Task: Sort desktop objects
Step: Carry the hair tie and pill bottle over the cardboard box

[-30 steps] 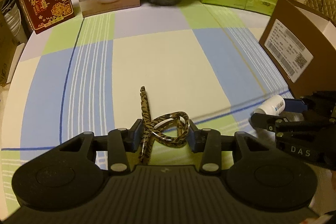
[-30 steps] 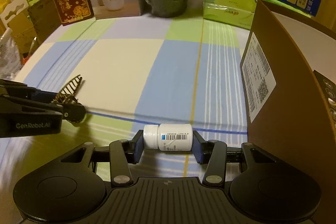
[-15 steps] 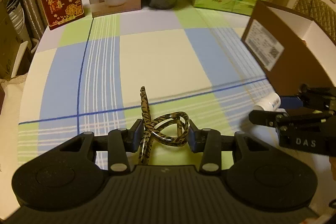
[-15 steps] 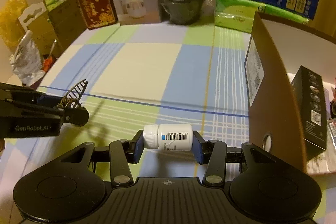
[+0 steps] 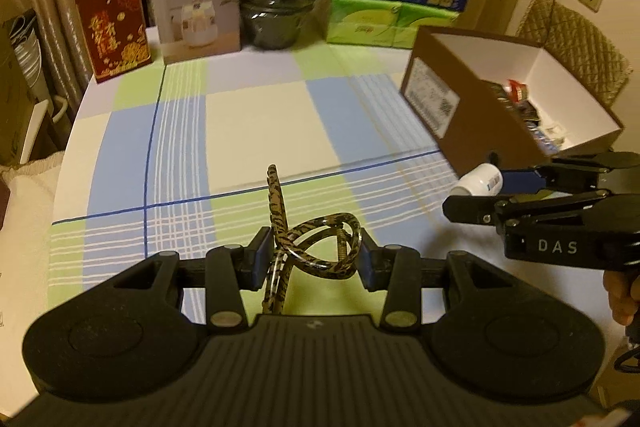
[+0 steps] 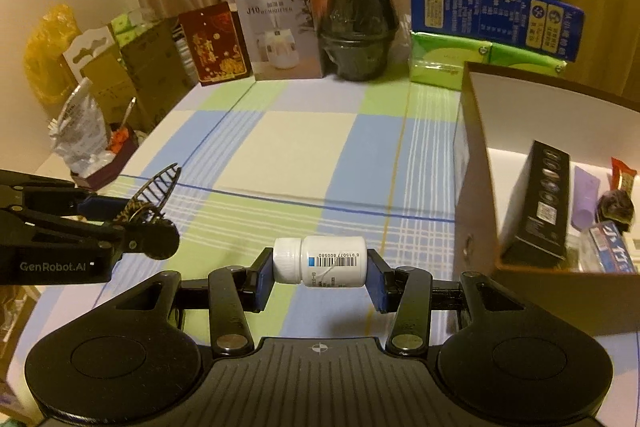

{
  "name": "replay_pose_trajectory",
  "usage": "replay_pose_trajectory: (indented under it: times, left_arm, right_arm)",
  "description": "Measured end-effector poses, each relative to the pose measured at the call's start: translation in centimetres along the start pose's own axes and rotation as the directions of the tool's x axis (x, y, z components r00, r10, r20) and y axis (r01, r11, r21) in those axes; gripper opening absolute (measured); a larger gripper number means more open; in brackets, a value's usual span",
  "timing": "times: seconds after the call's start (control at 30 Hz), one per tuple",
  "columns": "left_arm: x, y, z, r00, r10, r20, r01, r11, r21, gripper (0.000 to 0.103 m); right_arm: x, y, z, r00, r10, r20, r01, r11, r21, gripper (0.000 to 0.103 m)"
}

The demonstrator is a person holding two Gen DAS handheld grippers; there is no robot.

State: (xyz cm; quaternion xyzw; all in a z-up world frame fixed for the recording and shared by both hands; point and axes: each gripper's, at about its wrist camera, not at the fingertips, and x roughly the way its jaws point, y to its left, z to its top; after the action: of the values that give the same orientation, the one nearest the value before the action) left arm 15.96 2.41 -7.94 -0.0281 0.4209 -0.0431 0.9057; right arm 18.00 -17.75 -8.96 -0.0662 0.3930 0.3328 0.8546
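While raised above the checked bench (image 5: 248, 115), left tool (image 5: 310, 259) clamping hair clip (image 5: 316, 247), right tool (image 6: 319, 277) clamping pill bottle (image 6: 320, 261), near box (image 6: 472, 163) at right.

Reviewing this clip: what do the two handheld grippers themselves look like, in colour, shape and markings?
Both are matte black plastic. The left gripper and the right gripper each show a ribbed centre deck, two round side lobes, silver pivot screws and blue finger pads. From the side, the left reads "GenRobot.AI" and the right reads "DAS" in white. A bare hand shows; no sleeve or cable is clearly visible.
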Motion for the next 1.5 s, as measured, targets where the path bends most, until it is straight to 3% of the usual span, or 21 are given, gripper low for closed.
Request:
replay_pose_trajectory:
  times: [0.3,0.8,1.17,1.5]
  left_arm:
    - [-2.2,-5.6,0.3,0.994,-0.104,0.031,0.102,0.993,0.061,0.037]
    - [-1.6,-17.2,2.8,0.969,-0.243,0.043,0.232,0.957,0.174,0.037]
    - [0.1,-23.9,5.5,0.958,-0.279,0.064,0.260,0.942,0.211,0.037]
    - [2.7,-27.4,8.9,0.962,-0.253,0.101,0.231,0.955,0.187,0.037]
  right_arm:
    - [-5.8,-3.7,-1.8,1.000,-0.006,0.018,0.005,0.998,0.058,0.044]
    - [-13.7,-14.0,-4.6,0.991,-0.126,0.032,0.119,0.978,0.170,0.044]
    - [-16.3,-20.7,-3.7,0.984,-0.163,0.069,0.150,0.975,0.164,0.044]
    - [-16.1,-25.7,-0.4,0.981,-0.153,0.120,0.140,0.985,0.105,0.044]
